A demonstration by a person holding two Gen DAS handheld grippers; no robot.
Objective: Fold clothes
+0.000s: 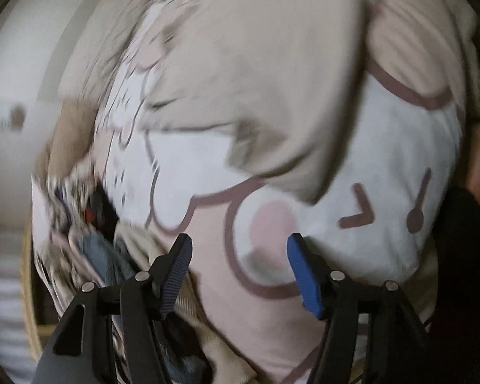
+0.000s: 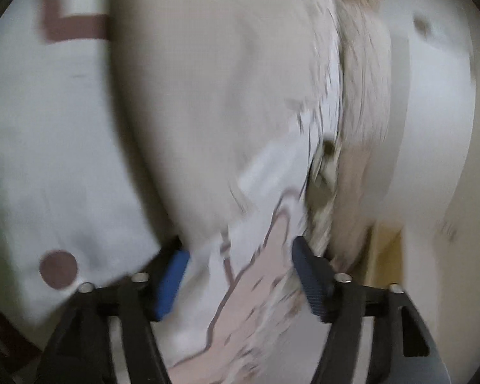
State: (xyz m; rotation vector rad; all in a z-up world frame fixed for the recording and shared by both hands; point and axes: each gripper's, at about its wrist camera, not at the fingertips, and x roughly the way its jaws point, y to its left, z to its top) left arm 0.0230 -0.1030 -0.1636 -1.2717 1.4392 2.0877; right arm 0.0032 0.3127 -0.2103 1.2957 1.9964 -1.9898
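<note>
No brand, label or readable writing shows on anything; the only marking is a cartoon print (image 1: pixel 368 211) in brown outline on white and pink — a round pink cheek, a chevron-shaped eye and a line ending in a dot.

The left gripper (image 1: pixel 238 249) has its jaws standing well apart, with nothing pinched between them; the printed cloth lies just beyond the two blue-padded fingers (image 1: pixel 304 275). The right gripper (image 2: pixel 240 256) is likewise wide, its pads clear of the fabric that passes between and below them.

One beige garment (image 1: pixel 256 64) lies draped over the printed cloth, filling the middle of the left wrist view, and it appears again as the broad beige sheet (image 2: pixel 208 96) ahead of the right gripper. At the left edge of the left wrist view there is a crumpled heap of other clothes (image 1: pixel 96 249) — blue denim and something dark among them, too blurred to count. Two grippers, one beige garment, one printed cloth. Both views are smeared by motion blur, so finer detail cannot be told.
</note>
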